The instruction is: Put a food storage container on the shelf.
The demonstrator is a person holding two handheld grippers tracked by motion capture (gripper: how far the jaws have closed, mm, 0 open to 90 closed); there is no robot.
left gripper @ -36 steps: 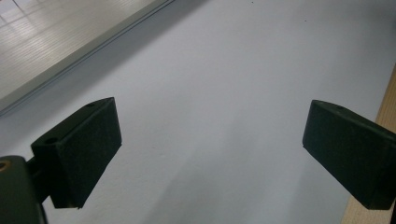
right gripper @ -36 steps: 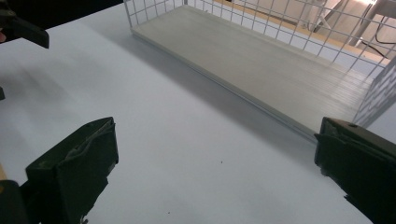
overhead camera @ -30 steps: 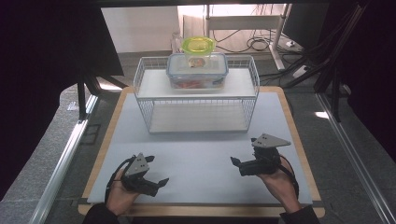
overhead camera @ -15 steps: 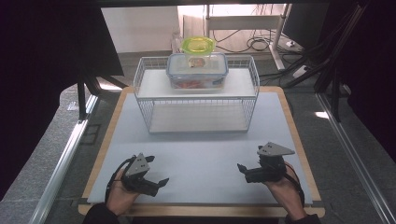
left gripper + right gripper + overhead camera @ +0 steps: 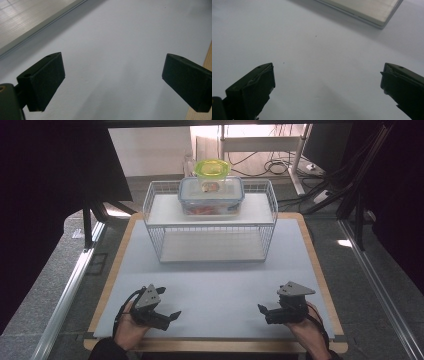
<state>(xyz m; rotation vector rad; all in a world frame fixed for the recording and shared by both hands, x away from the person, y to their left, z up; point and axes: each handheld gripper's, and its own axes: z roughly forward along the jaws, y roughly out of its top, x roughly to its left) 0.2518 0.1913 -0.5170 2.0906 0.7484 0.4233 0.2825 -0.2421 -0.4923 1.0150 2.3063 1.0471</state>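
Observation:
A white wire rack (image 5: 210,222) stands at the back of the pale table mat (image 5: 215,285). On its top shelf sits a clear food box (image 5: 211,196) with a blue-rimmed lid, and a yellow-green lidded tub (image 5: 212,170) rests on that box. My left gripper (image 5: 170,316) lies low at the front left, jaws wide apart over bare mat (image 5: 112,75) with nothing between them. At the front right my right gripper (image 5: 263,312) is also open and empty, its jaws spread over the mat (image 5: 324,82).
The wooden table edge (image 5: 320,270) frames the mat. A metal rail (image 5: 70,290) runs along the left of the table. Cables and a shelf frame (image 5: 270,150) lie on the floor behind the rack. The rack's base edge (image 5: 362,12) shows ahead of the right gripper.
The right hand has drawn its gripper back toward the front edge and lower. The left gripper has stayed put.

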